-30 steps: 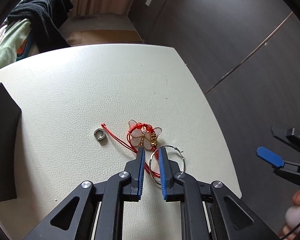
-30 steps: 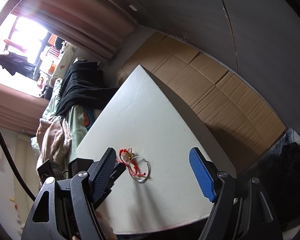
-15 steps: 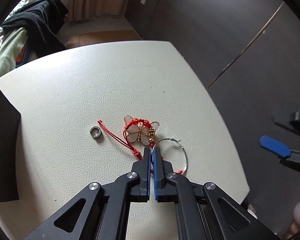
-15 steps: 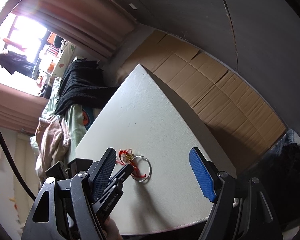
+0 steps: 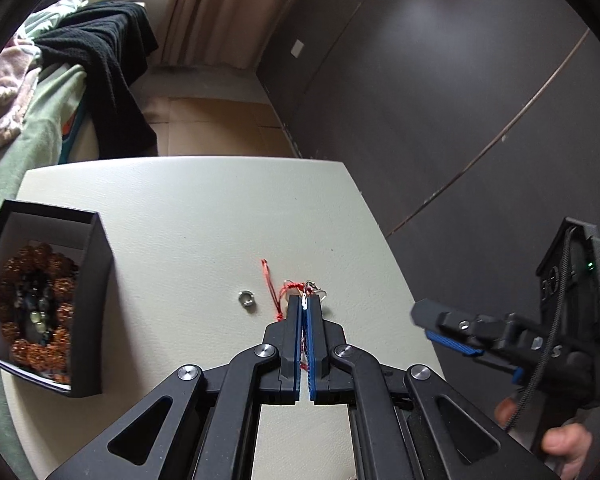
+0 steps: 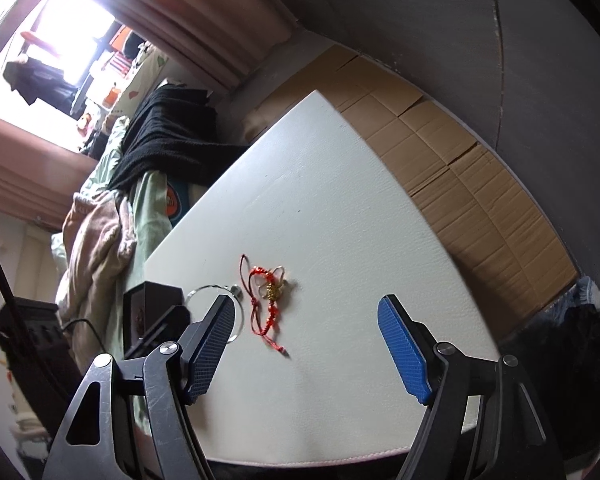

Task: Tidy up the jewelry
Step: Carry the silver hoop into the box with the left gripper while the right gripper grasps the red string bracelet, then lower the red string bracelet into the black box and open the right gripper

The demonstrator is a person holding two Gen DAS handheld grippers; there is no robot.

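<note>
We have the left gripper [image 5: 304,300] pinched on the hoop [image 6: 236,322], lifted to carry it toward the box [image 5: 96,280]. Right of the box, bracelet [image 6: 266,284] and ring [image 5: 247,299] wait. Our right gripper [image 6: 304,344] hangs wide apart, unused.

The left gripper [image 5: 305,300] is black with blue pads [image 5: 299,332] pressed together on a thin silver hoop [image 6: 216,289]. Just ahead of its tips lies a red cord bracelet [image 5: 278,292] with gold beads and pale wire-framed petals. Left of the tips sits a small silver ring [image 5: 247,298]. Further left, a black box [image 5: 96,292] with a white inner wall holds amber-orange beads [image 5: 32,312] around dark blue and pale green ones. The table [image 5: 204,208] under the claw is off-white with a fine leathery grain. The right gripper [image 6: 306,344] is black too, its blue pads [image 6: 404,354] showing a fine cross-hatched texture. Beyond it lie tan cardboard sheets [image 6: 472,196] and a black knit cloth [image 6: 168,144].
</note>
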